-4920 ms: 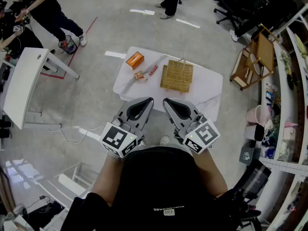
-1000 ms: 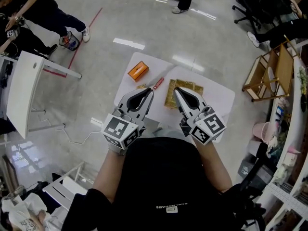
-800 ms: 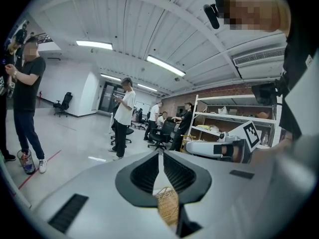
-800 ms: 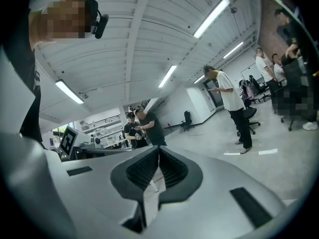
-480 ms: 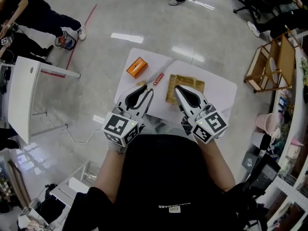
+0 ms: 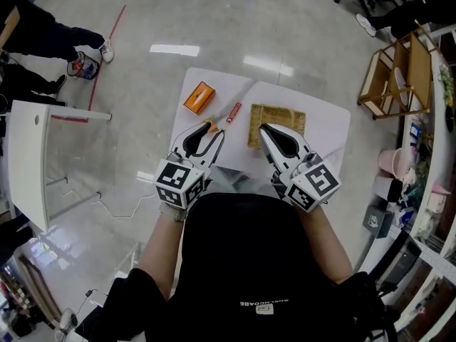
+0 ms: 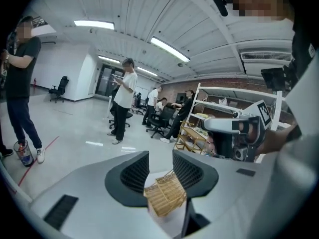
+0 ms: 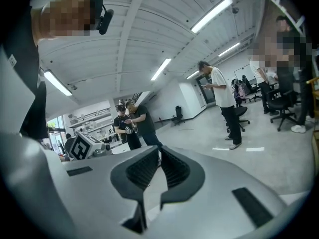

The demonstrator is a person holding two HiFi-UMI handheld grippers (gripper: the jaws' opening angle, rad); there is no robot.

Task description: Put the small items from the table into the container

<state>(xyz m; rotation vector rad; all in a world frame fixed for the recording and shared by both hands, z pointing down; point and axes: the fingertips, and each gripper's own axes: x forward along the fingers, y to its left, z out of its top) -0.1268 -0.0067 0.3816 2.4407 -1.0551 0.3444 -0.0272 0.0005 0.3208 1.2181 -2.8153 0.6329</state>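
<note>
A small white table (image 6: 324, 137) carries an orange box (image 6: 200, 97), a small red item (image 6: 234, 112), a little orange item (image 6: 213, 125) and a flat woven bamboo container (image 6: 279, 123). My left gripper (image 6: 207, 132) reaches over the table's near left part with its tips at the orange item. Its jaws are opening and nothing is between them. In the left gripper view, the left gripper (image 7: 160, 154) shows the woven container (image 7: 164, 195) through the gap. My right gripper (image 6: 265, 129) hovers at the container's near left edge. In the right gripper view, the right gripper (image 8: 159, 150) has its tips together and holds nothing.
A wooden cart (image 6: 399, 77) stands right of the table, with shelves along the far right. A white desk (image 6: 32, 155) is at the left with people's legs (image 6: 50, 38) beyond it. A cable (image 6: 114, 209) lies on the floor.
Both grippers have come forward over the table. The left one has dropped toward the small items and its jaws have parted; the right one has shifted slightly and stays shut.
</note>
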